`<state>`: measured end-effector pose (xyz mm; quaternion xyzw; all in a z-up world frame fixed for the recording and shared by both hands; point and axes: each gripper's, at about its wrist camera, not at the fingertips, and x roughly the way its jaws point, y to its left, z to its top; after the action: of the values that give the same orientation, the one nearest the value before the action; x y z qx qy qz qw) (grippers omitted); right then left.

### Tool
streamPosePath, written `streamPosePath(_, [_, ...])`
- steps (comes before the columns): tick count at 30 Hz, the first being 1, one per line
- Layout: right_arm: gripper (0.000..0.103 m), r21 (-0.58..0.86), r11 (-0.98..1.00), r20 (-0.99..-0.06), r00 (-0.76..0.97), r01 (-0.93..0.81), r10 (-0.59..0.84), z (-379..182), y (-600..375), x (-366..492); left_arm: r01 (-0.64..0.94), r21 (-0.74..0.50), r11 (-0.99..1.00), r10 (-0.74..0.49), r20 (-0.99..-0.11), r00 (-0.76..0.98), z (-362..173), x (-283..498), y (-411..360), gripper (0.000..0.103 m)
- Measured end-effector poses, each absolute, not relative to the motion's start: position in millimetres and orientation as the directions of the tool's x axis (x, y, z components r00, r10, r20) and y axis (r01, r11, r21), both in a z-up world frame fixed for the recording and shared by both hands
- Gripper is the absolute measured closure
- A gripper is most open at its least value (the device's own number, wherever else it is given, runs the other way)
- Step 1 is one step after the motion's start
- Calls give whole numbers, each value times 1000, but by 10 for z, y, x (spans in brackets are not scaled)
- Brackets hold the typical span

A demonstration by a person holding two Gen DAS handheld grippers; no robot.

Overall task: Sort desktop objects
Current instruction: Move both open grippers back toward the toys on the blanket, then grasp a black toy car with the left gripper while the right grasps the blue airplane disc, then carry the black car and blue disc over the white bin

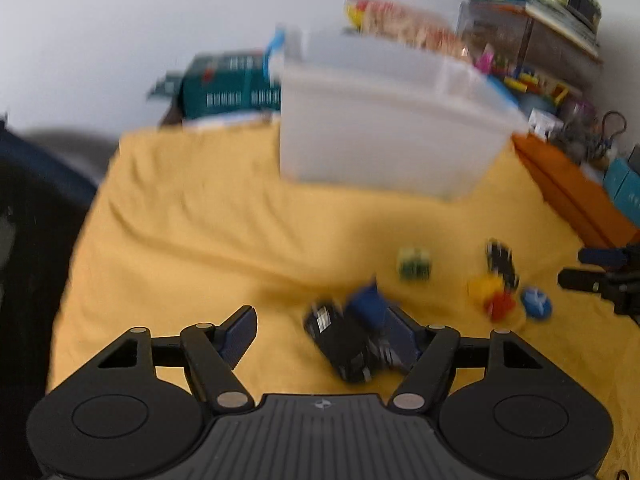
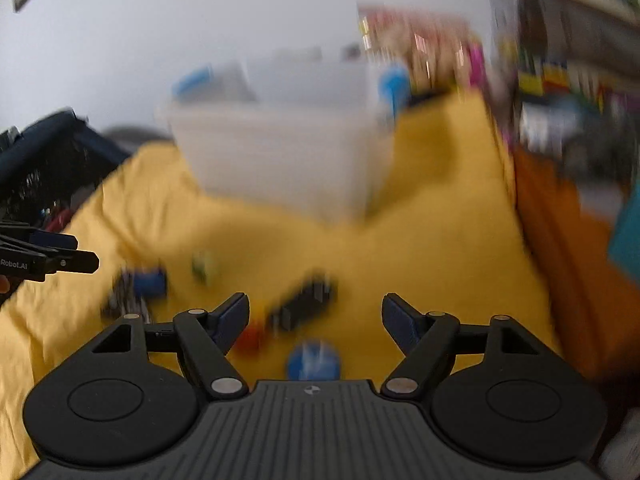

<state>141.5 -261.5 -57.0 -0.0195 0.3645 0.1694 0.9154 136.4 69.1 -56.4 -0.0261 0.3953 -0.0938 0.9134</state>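
Both views are blurred by motion. On the yellow cloth [image 1: 200, 220] lie small objects. In the left wrist view, my left gripper [image 1: 324, 330] is open over a black device [image 1: 340, 340] and a blue block [image 1: 370, 302] near its right finger. Further right lie a green cube [image 1: 415, 264], a black item [image 1: 502, 262], yellow and red pieces [image 1: 494, 298] and a blue disc [image 1: 536, 302]. My right gripper [image 2: 316, 314] is open above a black item [image 2: 302, 304], a red piece [image 2: 250, 338] and the blue disc [image 2: 314, 362]. A translucent white bin [image 1: 384, 120] stands behind; it also shows in the right wrist view [image 2: 280, 152].
A teal box [image 1: 228, 84] sits behind the bin at left. Shelves with colourful clutter [image 1: 532, 52] stand at the back right. An orange edge [image 1: 572, 188] borders the cloth on the right. A dark basket [image 2: 52, 160] is at the left.
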Motion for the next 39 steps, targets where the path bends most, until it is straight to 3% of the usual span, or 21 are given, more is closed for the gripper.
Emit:
streamPosePath(6, [28,92,953,-712,651,-288,266,-786,-2629,1424,89,-186,979,-200,-745,636,-809,1471,605,34])
streamPosePath(11, [33,80,955,-725,640,-287,253,-908,-2607,1481,94,-218,971,-227,-737,637,-873,1544,572,65])
streamPosePath(13, [35,70,952,-721,644,-298,255,-920,-2582,1501,114,-196,974,-223,-735,640,-865,1553,532,65])
streamPosePath(16, [61,38,935,-732,627,-353,266,-955,-2495,1543,121,-191,974,-224,-733,643,-866,1568,515,66])
streamPosePath(27, [61,119,929,-660,672,-349,337,-622,-2572,1311,156,-174,972,-232,-659,716,-462,1347,587,66])
streamPosePath(39, [61,175,903,-475,770,-392,426,457,-2339,1762,175,-188,966,-250,-535,807,495,1721,524,66])
